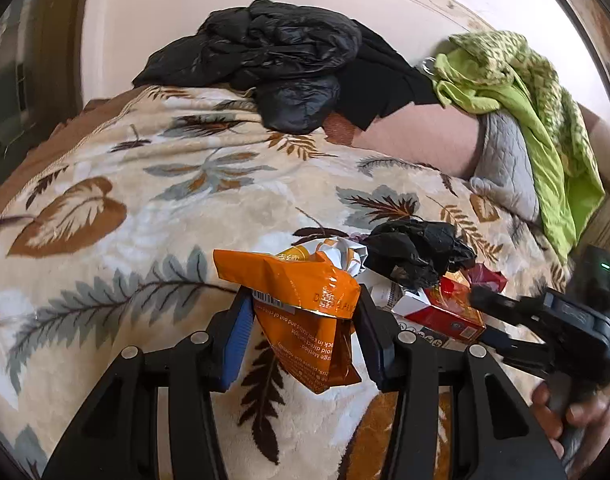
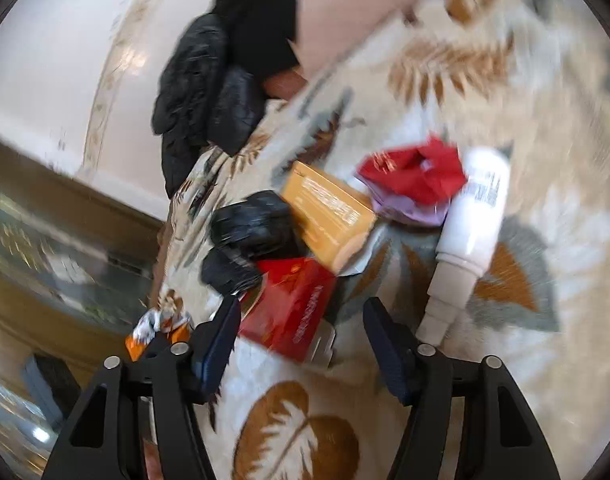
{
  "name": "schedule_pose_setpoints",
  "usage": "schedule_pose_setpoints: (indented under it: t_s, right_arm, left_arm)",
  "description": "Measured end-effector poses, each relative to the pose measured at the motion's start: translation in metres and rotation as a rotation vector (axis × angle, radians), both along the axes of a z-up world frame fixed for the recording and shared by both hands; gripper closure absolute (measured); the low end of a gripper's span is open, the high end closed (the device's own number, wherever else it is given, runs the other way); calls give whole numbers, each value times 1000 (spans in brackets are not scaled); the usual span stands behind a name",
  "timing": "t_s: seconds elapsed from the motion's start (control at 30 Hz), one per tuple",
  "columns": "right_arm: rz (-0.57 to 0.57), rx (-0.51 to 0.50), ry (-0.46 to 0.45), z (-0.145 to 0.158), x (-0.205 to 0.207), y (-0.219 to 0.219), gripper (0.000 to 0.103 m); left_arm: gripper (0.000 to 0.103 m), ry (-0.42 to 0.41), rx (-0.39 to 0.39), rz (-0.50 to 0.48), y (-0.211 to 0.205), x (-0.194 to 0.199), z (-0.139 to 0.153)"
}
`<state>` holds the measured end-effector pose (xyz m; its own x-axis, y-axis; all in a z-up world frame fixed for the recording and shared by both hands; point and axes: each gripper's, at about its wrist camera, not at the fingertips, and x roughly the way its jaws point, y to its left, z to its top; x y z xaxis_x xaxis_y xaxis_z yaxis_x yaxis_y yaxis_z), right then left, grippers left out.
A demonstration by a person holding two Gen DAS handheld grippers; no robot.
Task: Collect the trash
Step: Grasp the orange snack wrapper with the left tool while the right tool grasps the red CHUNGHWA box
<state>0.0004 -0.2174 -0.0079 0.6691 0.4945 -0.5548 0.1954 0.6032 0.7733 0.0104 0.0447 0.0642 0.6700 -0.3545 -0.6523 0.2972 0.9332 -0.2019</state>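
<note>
Left hand-held gripper (image 1: 303, 316) clamps crinkled orange foil snack bag (image 1: 305, 304), lifted above bed with leaf-patterned beige blanket (image 1: 125, 208). Right hand-held gripper (image 2: 301, 320) spread wide, holding nothing, around red cardboard box (image 2: 293, 312). Trash pile mid-bed: crumpled black plastic bag (image 2: 253, 224), orange cardboard box (image 2: 333, 208), red wrapper (image 2: 417, 172), white plastic bottle (image 2: 473, 216) lying beside it. Black jacket (image 1: 273, 52) at bed's far edge.

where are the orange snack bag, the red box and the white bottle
orange snack bag (image 1: 305, 292): left wrist view, front panel between the fingers
red box (image 2: 293, 312): right wrist view, top face
white bottle (image 2: 475, 216): right wrist view, body
</note>
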Motion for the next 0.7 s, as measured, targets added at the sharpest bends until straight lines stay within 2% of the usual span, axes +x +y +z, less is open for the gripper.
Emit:
schedule_pose_setpoints:
  t_s: [0.07,0.2,0.3,0.4,0.6,0.7]
  right_arm:
    - [3,30,6,-7,7,3,42]
    - [30,94,-21,-8,15,10,70]
    - [29,67,-75,12,6,10,78]
    - [7,48,-116,27,-12,0,78]
    - [-41,-137,-195,66,-67,-13,78]
    - [-68,-293,-243,88,-98,-12,78]
  left_arm:
    - [55,-6,9,-8,-2,1,0]
    - [55,-7,6,-13,-3,2,0]
    - [55,-11,9,-15,-5,0,1]
    - [55,-15,0,-16,-8,-4,2]
    - [55,-40,-6,-63,-29,-31,9]
    - [55,-59,2,-97,-41,-50,13]
